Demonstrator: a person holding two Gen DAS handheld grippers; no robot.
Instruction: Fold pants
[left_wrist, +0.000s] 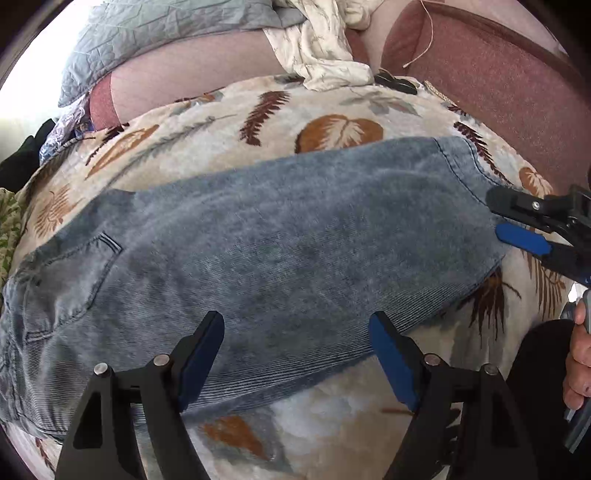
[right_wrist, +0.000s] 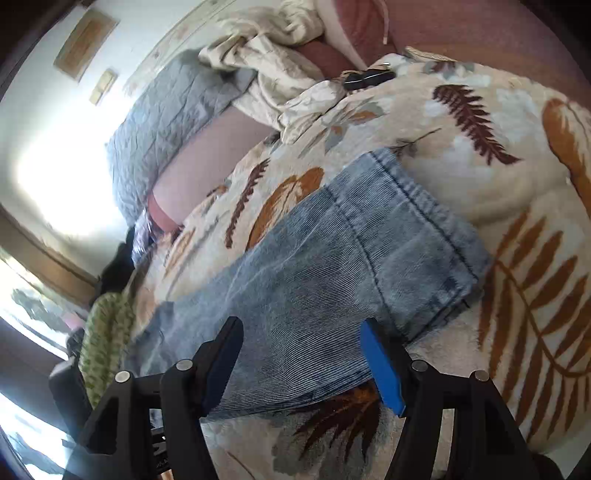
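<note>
Pants (left_wrist: 258, 236) lie flat on leaf-print blanket (left_wrist: 229, 122), legs stacked. Left gripper (left_wrist: 297, 354) and right gripper (right_wrist: 301, 356) hover with jaws apart, empty. Likely next: pinch hems, carry toward waist.

Pants (left_wrist: 258, 236): faded blue cloth, finely ribbed, matt. Blanket (left_wrist: 332, 424): plush fleece, leaf print, soft nap. Left tongs (left_wrist: 297, 332) and right tongs (right_wrist: 301, 338): matt black plastic, blue pads, dull metal pins. Quilt (left_wrist: 147, 29): grey stitched cloth.
</note>
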